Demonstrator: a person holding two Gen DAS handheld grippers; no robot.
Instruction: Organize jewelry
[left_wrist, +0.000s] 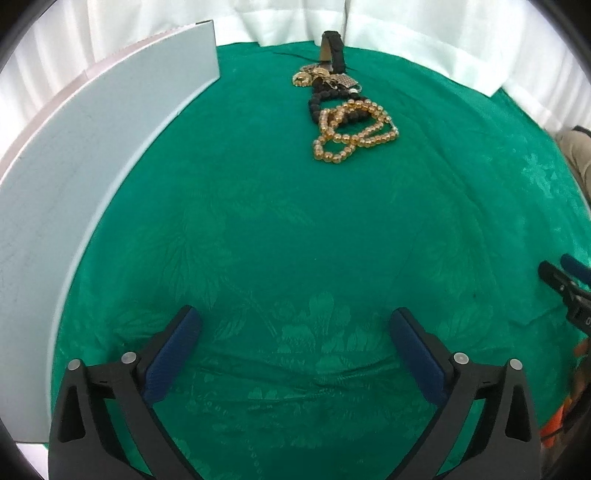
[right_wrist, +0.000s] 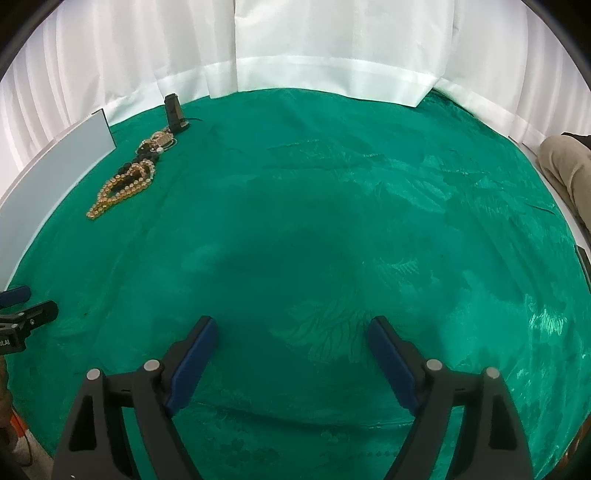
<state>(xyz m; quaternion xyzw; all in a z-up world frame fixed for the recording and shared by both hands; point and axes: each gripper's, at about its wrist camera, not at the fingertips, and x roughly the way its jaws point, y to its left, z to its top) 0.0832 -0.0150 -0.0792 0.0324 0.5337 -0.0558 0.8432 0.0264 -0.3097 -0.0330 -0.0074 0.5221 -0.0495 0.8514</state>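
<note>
Round amber bead necklace (left_wrist: 354, 129) on patterned green cloth (left_wrist: 295, 240)

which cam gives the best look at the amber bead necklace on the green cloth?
Left wrist view: the amber bead necklace lies near centre, single beads and its overlap with the black bead strand readable. The right wrist view shows it smaller, far left, beside the pale grey flat box, beads barely separable.

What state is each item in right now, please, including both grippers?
left gripper: open, empty, over bare cloth
right gripper: open, empty
amber bead necklace: lying loose in a heap, untouched
black bead bracelet: tangled under the amber beads
black stand: upright, bare
white box: closed side showing; inside hidden
</note>
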